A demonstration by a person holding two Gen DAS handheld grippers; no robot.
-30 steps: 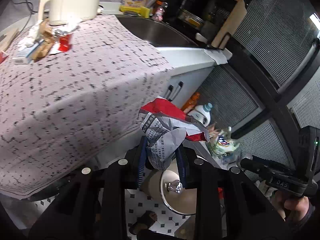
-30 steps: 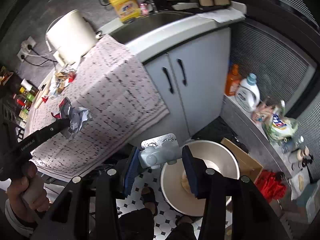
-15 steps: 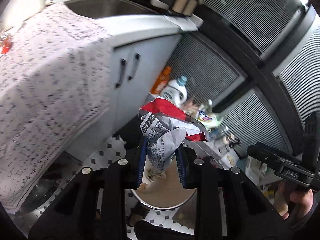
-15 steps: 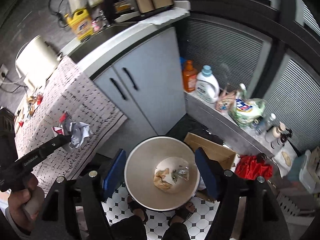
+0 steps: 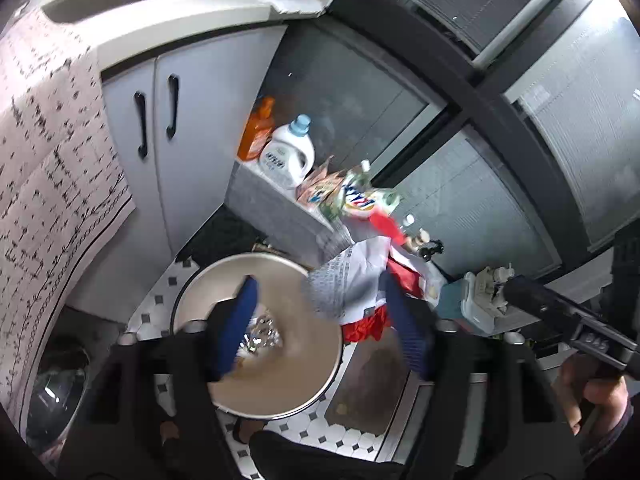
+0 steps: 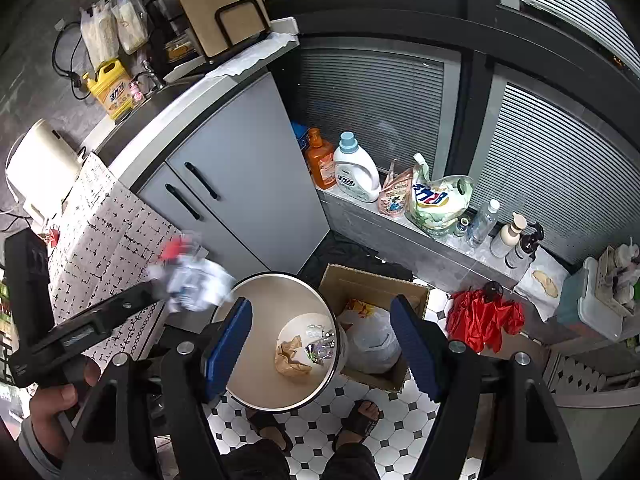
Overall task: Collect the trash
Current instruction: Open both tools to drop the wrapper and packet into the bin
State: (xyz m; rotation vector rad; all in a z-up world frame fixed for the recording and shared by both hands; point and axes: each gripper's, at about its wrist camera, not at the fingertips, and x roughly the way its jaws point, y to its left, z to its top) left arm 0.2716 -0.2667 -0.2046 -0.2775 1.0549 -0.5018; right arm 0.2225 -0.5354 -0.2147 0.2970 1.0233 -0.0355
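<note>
A round metal trash bin (image 6: 280,340) stands on the tiled floor, with a brown paper scrap (image 6: 290,358) and a foil blister pack (image 6: 320,344) inside. My left gripper (image 5: 324,332) is open above the bin (image 5: 256,400); a crumpled red, white and grey wrapper (image 5: 356,280) is blurred against its right finger (image 5: 404,332). In the right wrist view the wrapper (image 6: 192,280) is at the left gripper's tip by the bin's left rim. My right gripper (image 6: 320,344) is open and empty above the bin.
A cardboard box (image 6: 372,292) with a plastic bag stands right of the bin. Grey cabinet doors (image 6: 240,184) and a patterned tablecloth (image 6: 104,240) are to the left. Detergent bottles (image 6: 356,172) line a low ledge. A red umbrella (image 6: 484,316) lies on the floor. Sandalled feet (image 6: 360,420) stand below.
My left gripper has swung over the bin and opened; the wrapper is slipping out of it. My right gripper has stayed open above the bin.
</note>
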